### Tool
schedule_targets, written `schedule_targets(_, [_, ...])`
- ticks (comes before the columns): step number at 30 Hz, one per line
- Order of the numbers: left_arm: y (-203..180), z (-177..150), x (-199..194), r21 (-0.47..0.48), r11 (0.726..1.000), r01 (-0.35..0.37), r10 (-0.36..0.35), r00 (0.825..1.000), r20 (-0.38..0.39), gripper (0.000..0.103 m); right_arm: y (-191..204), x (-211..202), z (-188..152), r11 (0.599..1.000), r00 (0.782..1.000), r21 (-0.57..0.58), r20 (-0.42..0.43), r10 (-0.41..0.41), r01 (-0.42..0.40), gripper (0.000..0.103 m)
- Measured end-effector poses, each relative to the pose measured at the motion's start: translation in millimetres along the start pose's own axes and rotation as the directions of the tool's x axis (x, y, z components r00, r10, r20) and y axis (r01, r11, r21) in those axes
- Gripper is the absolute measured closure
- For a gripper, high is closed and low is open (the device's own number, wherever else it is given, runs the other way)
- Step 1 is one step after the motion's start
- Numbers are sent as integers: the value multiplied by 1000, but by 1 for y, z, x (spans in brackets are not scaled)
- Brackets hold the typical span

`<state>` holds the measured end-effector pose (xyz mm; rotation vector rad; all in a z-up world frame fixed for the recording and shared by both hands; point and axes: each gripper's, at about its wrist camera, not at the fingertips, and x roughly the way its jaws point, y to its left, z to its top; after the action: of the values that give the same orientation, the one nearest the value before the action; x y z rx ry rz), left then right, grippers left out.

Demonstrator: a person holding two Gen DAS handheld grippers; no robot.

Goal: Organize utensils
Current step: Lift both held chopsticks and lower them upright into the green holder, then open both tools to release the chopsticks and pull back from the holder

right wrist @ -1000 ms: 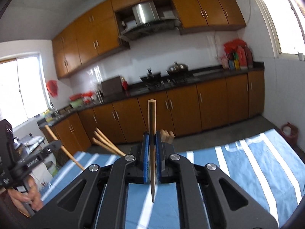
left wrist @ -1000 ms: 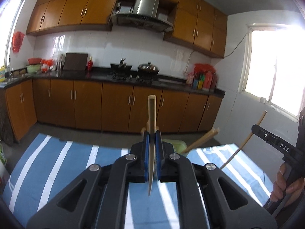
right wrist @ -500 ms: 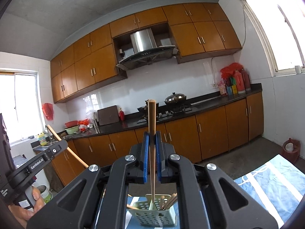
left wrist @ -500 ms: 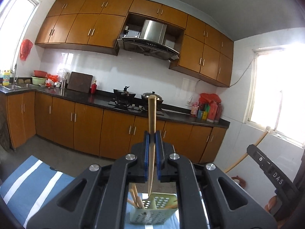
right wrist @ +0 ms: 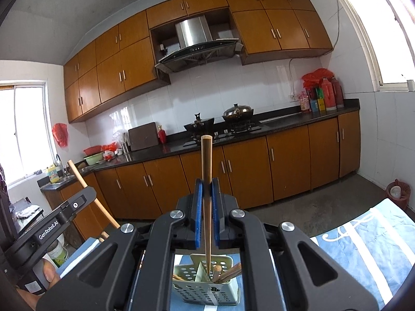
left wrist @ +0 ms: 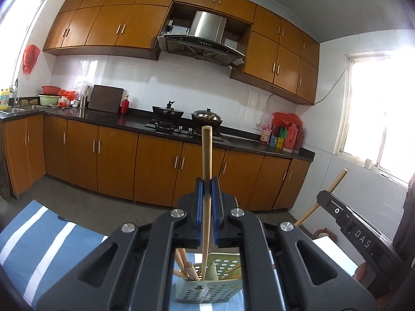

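Chopsticks already stand in the perforated holder on the striped cloth, and two more remain: left gripper and right gripper each clamp one chopstick upright, tips poised above its compartments.

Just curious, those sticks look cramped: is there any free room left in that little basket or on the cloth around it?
The perforated caddy is crowded with chopsticks on its right side. The striped cloth right of it lies bare.
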<state>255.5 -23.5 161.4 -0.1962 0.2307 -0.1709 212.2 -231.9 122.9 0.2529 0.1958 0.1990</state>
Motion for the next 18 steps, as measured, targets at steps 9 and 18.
schedule_targets(9, [6,-8,21,-12,1000,-6,6,1000,-30,95,0,8,-5,1000,999,-3,-52,-5,5,95])
schedule_targets(18, [22,7,-11,-41,999,-30,30,1000,-3,60,-8,-19,3,1000,1000,10,-17,-7,7,45])
